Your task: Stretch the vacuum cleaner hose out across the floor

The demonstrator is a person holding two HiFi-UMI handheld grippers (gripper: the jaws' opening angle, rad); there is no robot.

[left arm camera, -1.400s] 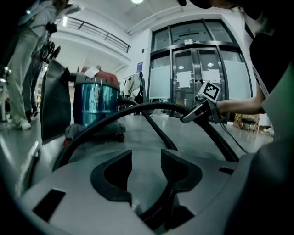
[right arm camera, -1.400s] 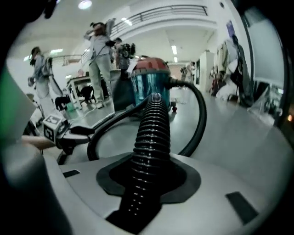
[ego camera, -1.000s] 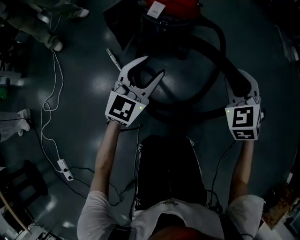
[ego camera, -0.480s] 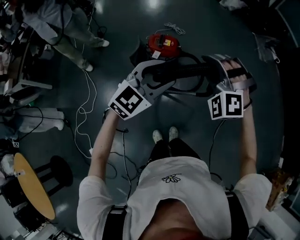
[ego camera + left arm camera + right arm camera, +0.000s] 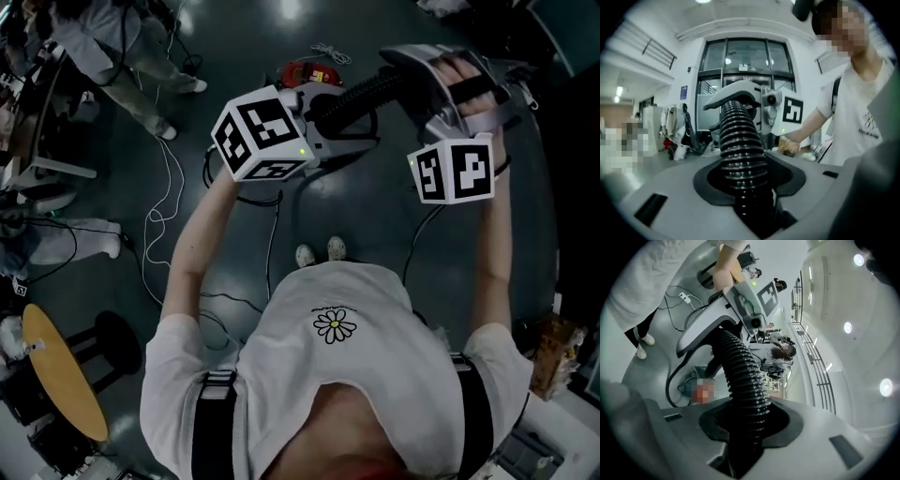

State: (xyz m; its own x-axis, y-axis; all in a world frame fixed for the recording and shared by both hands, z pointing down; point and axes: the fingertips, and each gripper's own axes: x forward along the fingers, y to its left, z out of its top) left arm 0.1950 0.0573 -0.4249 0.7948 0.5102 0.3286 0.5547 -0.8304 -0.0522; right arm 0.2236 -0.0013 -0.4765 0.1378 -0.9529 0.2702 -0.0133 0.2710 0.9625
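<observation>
Aloft, left tongs (image 5: 328,112) and right tongs (image 5: 412,80) each pinch black ribbed hose (image 5: 361,96); label (image 5: 323,75) on red vacuum cleaner (image 5: 302,71) below unreadable.

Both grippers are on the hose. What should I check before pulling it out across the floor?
1. Left gripper clamped on the hose: ok.
2. Right gripper clamped on the hose: ok.
3. Hose between the grippers free of kinks: ok, a short straight run.
4. Hose joined to the vacuum cleaner: cannot tell.
5. Floor clear for the pull: not ok, a white cable and a standing person are on the left side.
</observation>
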